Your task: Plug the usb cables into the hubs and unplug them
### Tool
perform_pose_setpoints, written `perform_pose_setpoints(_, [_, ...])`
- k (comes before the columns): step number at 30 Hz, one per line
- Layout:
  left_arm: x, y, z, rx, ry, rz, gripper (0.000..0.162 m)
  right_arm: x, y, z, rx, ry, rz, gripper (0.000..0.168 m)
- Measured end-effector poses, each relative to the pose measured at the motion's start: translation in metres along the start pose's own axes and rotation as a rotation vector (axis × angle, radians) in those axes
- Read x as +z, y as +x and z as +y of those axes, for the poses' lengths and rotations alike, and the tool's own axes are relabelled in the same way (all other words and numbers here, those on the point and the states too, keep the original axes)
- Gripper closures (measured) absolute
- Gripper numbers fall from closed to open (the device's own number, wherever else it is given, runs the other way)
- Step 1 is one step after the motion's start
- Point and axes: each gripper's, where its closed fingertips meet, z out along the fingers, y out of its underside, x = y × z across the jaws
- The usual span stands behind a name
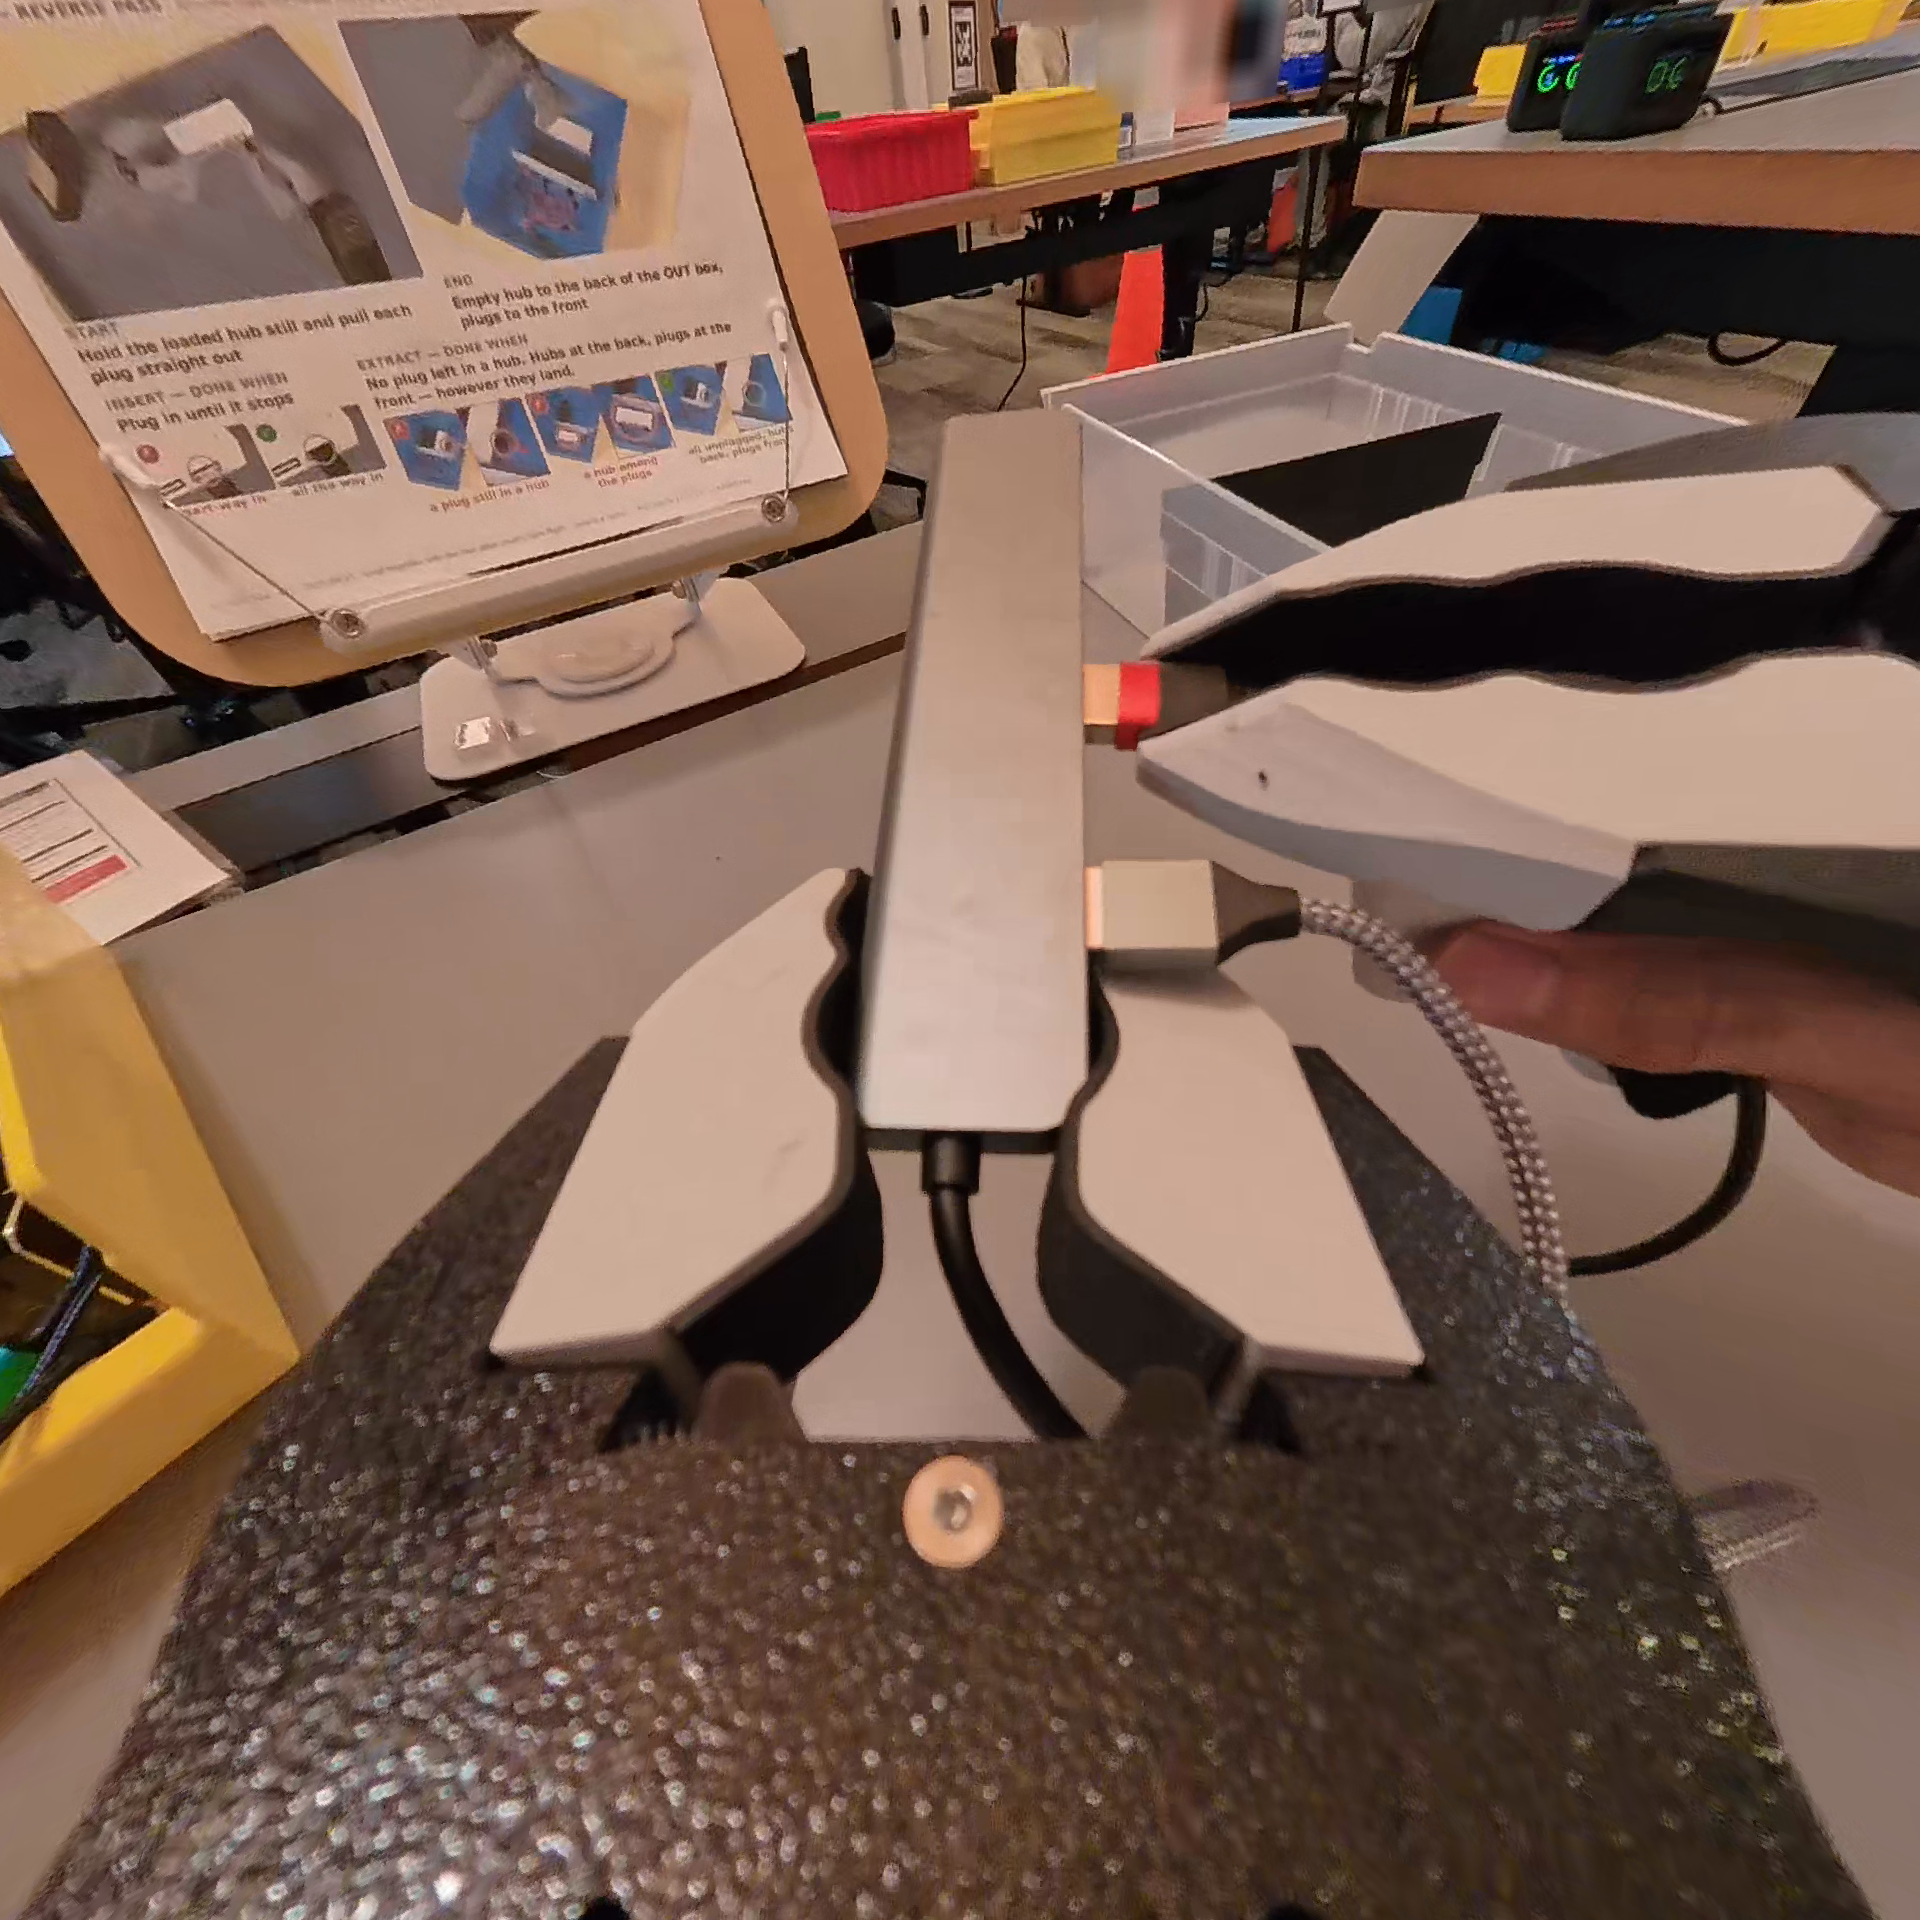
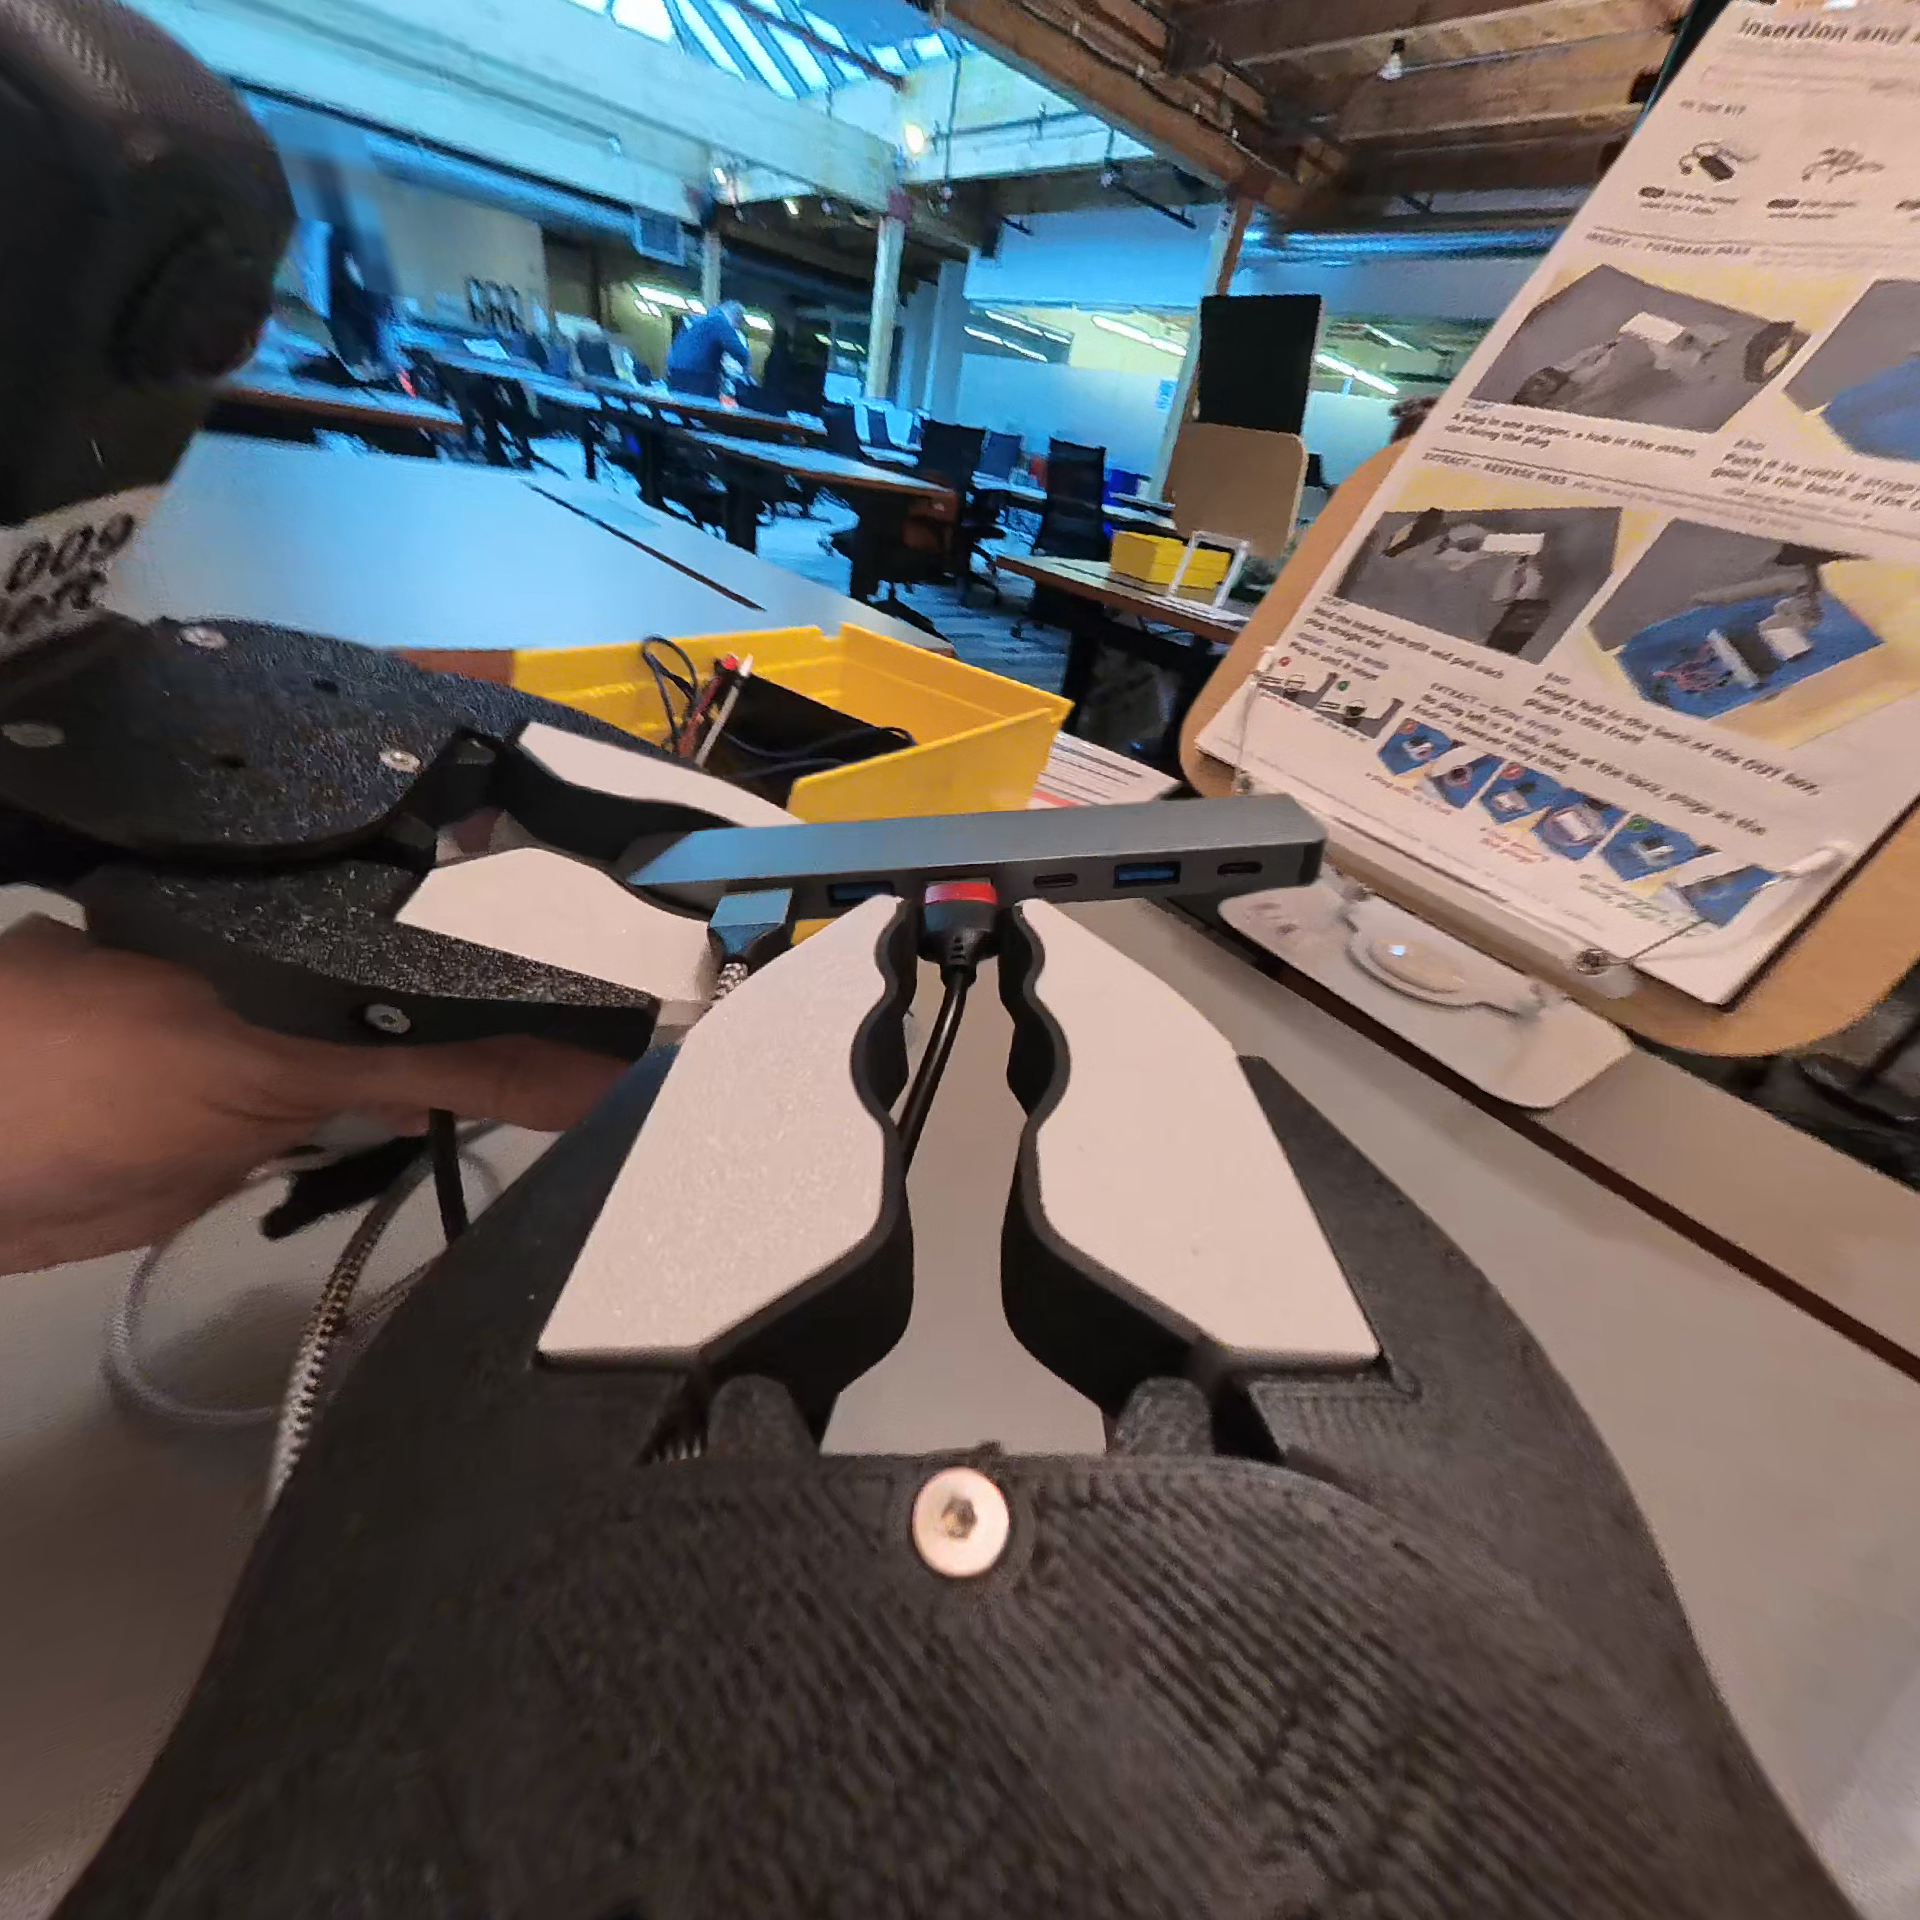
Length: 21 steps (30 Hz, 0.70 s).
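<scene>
**Red plug at the hub's side port**

The left hand-held gripper is closed on the near end of the grey hub, which runs up the centre of the left wrist view, clear of the table. From the right of that frame the right hand-held gripper pinches the red plug, its metal tip touching the hub's edge. Just below it a silver plug with a braided cable sits in a port. In the right wrist view, centre, the red plug meets the port row, between two blue ports. A yellow bin lies behind; an instruction sheet stands at upper right.
</scene>
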Motion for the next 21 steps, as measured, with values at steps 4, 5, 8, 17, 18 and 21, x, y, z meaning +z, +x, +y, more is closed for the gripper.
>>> perform_pose_setpoints(4, [0.001, -0.017, 0.001, -0.042, -0.006, -0.073, 0.129, -0.005, 0.005, -0.001, -0.081, -0.053, 0.039, 0.153])
perform_pose_setpoints(5, [-0.002, -0.040, 0.001, -0.108, 0.009, -0.126, 0.129, -0.010, 0.012, -0.002, -0.113, -0.069, 0.076, 0.153])
perform_pose_setpoints(8, [-0.021, -0.080, -0.015, -0.156, 0.066, -0.128, 0.129, -0.022, 0.033, -0.008, -0.055, -0.031, 0.096, 0.153])
perform_pose_setpoints(17, [-0.061, -0.090, -0.022, -0.036, 0.072, -0.123, 0.129, -0.083, 0.118, -0.069, -0.016, 0.240, 0.173, 0.153])
perform_pose_setpoints(18, [-0.063, -0.092, -0.020, -0.038, 0.064, -0.120, 0.129, -0.089, 0.134, -0.075, -0.038, 0.257, 0.195, 0.153])
perform_pose_setpoints(21, [-0.065, -0.091, -0.015, -0.062, 0.062, -0.100, 0.129, -0.099, 0.192, -0.075, -0.153, 0.194, 0.287, 0.153])
